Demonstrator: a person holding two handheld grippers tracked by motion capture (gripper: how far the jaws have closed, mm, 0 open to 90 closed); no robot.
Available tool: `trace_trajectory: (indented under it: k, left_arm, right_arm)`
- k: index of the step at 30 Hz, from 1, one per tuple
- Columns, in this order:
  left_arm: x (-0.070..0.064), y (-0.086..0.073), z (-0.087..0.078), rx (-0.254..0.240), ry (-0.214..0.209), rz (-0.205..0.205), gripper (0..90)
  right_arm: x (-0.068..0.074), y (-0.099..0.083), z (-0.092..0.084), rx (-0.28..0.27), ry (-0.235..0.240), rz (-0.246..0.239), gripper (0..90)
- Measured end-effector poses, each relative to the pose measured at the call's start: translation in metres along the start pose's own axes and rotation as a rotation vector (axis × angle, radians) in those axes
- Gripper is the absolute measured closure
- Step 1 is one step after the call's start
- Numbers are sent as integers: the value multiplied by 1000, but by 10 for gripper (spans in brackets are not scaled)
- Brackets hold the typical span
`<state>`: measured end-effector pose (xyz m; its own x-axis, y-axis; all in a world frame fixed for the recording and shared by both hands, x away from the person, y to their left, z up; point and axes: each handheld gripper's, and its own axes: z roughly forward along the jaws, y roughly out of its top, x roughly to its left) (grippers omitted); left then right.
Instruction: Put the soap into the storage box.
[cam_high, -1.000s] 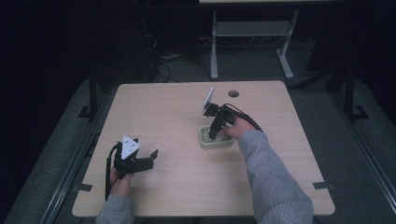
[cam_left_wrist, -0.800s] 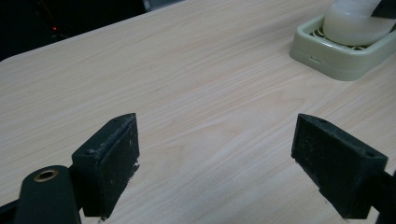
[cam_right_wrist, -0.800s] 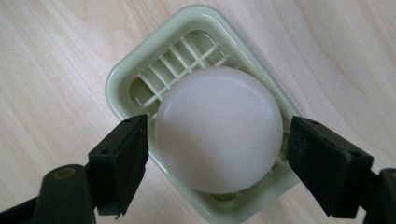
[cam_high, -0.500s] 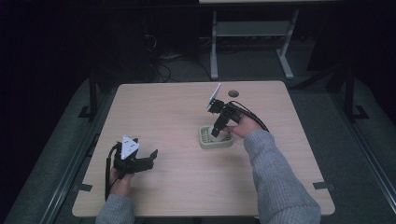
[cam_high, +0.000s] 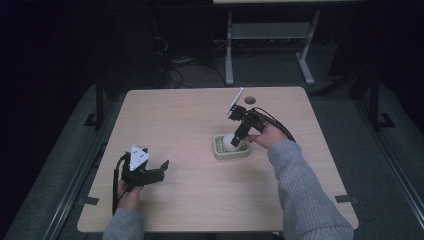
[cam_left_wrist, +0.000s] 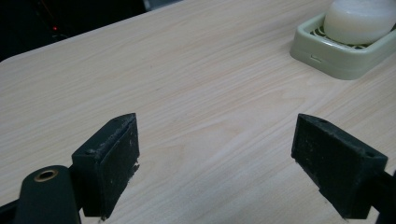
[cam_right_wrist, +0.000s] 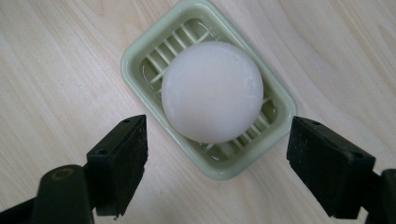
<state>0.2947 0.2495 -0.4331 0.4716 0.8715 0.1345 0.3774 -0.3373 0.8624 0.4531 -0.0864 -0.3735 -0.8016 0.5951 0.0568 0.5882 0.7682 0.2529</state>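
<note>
Wooden table; soap in dish; right tongs spread above.

In the high view the worktop is evenly lit from above while the floor and room around it fall into near black, grainy and soft. Both gripper views are bright and fairly sharp at mid-distance. The white soap is nearly blown out, with faint shadow under the soap dish. The near black fingers look slightly blurred.
</note>
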Motion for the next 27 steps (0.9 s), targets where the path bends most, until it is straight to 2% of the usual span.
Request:
trace_trajectory:
  k: [9, 15, 27]
  left_arm:
    - [0, 0, 0, -1, 1, 0, 148]
    - [0, 0, 0, 3, 2, 2, 148]
    - [-1, 0, -1, 4, 2, 5, 148]
  right_arm:
    - [-3, -14, -5, -15, -3, 13, 199]
    - [-5, -23, -9, -14, -1, 38, 201]
    - [-5, -36, -13, -27, -5, 41, 206]
